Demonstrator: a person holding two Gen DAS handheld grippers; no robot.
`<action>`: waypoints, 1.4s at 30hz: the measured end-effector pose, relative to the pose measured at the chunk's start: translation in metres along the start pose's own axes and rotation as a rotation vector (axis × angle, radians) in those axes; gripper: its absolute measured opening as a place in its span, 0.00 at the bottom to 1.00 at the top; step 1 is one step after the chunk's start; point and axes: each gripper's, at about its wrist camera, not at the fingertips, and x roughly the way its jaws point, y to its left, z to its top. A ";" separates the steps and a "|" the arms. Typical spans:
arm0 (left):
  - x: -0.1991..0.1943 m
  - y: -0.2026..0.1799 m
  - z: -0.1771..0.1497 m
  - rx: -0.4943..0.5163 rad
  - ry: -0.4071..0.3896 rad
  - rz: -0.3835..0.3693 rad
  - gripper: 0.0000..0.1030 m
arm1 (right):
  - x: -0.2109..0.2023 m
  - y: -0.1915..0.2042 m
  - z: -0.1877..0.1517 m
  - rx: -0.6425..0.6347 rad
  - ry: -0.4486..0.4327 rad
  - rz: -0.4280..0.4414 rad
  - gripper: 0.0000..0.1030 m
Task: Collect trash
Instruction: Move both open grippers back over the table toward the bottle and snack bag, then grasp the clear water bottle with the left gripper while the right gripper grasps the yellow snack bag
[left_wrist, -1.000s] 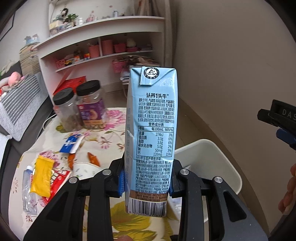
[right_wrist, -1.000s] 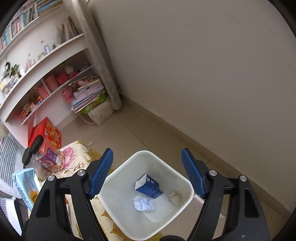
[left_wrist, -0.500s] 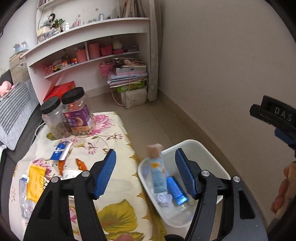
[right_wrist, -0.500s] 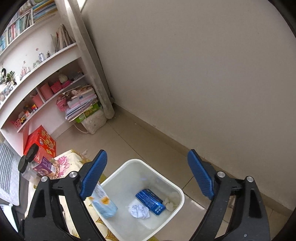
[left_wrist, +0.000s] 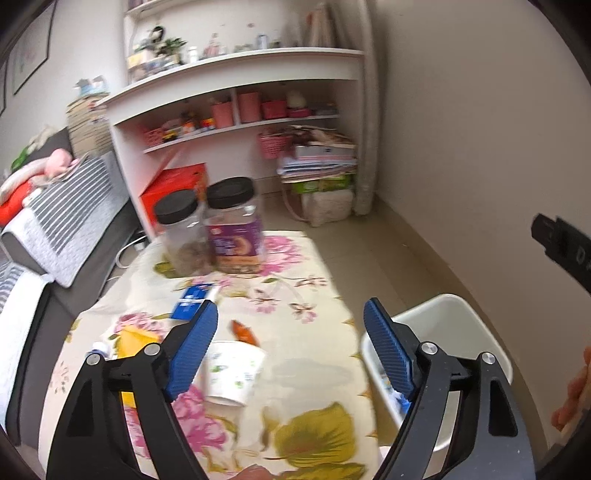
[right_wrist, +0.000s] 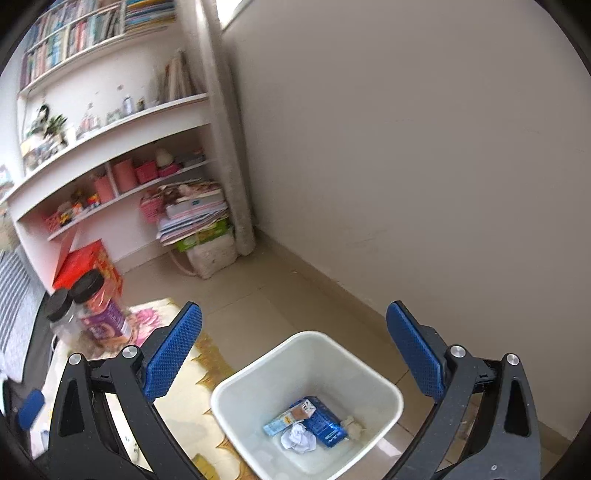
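My left gripper (left_wrist: 291, 347) is open and empty over the floral tablecloth (left_wrist: 295, 295). A white paper cup (left_wrist: 232, 373) lies on its side just below it, beside an orange wrapper (left_wrist: 244, 332), a blue wrapper (left_wrist: 194, 301) and a yellow packet (left_wrist: 133, 341). The white bin (right_wrist: 306, 402) stands on the floor by the table; it shows at the right of the left wrist view (left_wrist: 454, 332). It holds the light blue milk carton (right_wrist: 290, 417), a dark blue packet (right_wrist: 327, 424) and crumpled tissue (right_wrist: 299, 437). My right gripper (right_wrist: 295, 358) is open and empty above the bin.
Two black-lidded jars (left_wrist: 232, 229) stand at the table's far end. A white shelf unit (left_wrist: 236, 110), a red box (left_wrist: 173, 188) and a stack of books (left_wrist: 317, 158) stand behind. A sofa with a striped cover (left_wrist: 66, 218) lies left. A beige wall (right_wrist: 406, 147) runs right.
My left gripper opened and let the milk carton drop into the bin, then swung left over the table. My right gripper opened wider and stayed above the bin.
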 end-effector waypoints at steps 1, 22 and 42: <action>0.001 0.008 0.000 -0.004 0.000 0.017 0.79 | 0.000 0.009 -0.002 -0.024 0.001 0.005 0.93; 0.030 0.155 -0.030 -0.120 0.155 0.266 0.83 | -0.010 0.169 -0.069 -0.316 0.097 0.187 0.93; 0.138 0.337 -0.112 -0.397 0.815 0.242 0.84 | 0.030 0.277 -0.138 -0.414 0.459 0.471 0.93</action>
